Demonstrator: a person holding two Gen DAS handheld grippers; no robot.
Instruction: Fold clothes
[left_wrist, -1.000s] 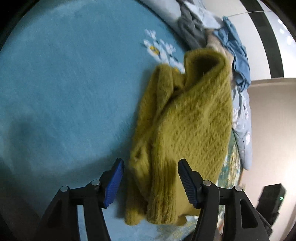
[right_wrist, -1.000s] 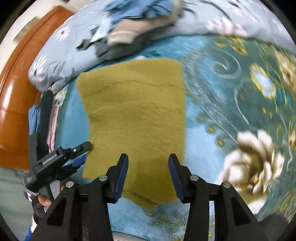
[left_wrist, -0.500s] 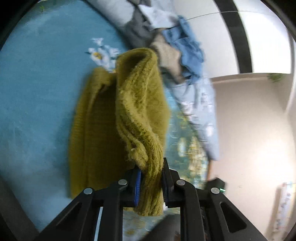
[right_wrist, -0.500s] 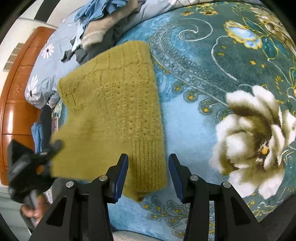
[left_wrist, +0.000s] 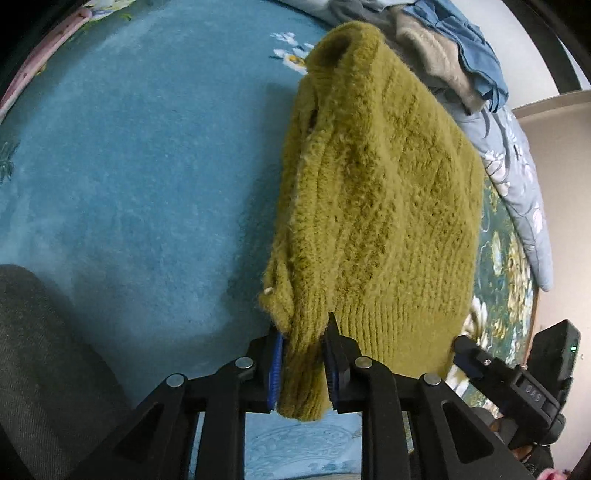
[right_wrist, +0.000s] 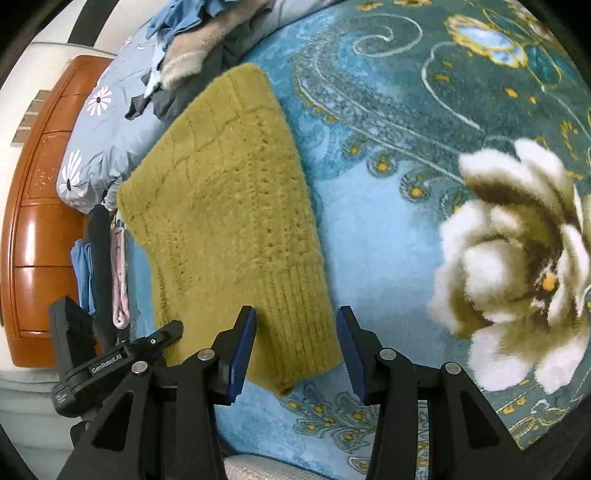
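A mustard-yellow knitted sweater (left_wrist: 373, 206) is seen lying on a bed covered by a blue floral blanket (left_wrist: 129, 166), folded over on itself. Its ribbed hem corner is pinched between the blue pads of the left claw (left_wrist: 301, 363), whose jaws have just been closing and then eased slightly; the pads are pressed on the knit, and that corner is lifted clear of the blanket. The right claw (right_wrist: 295, 354) is held half open, its jaws straddling the other ribbed corner of the sweater (right_wrist: 236, 221) without pressing on it. The right claw is also glimpsed at the lower right edge of the left wrist view. Beyond the sweater, a heap of other clothes (right_wrist: 199, 40) is piled on a pale floral duvet (right_wrist: 107, 136).
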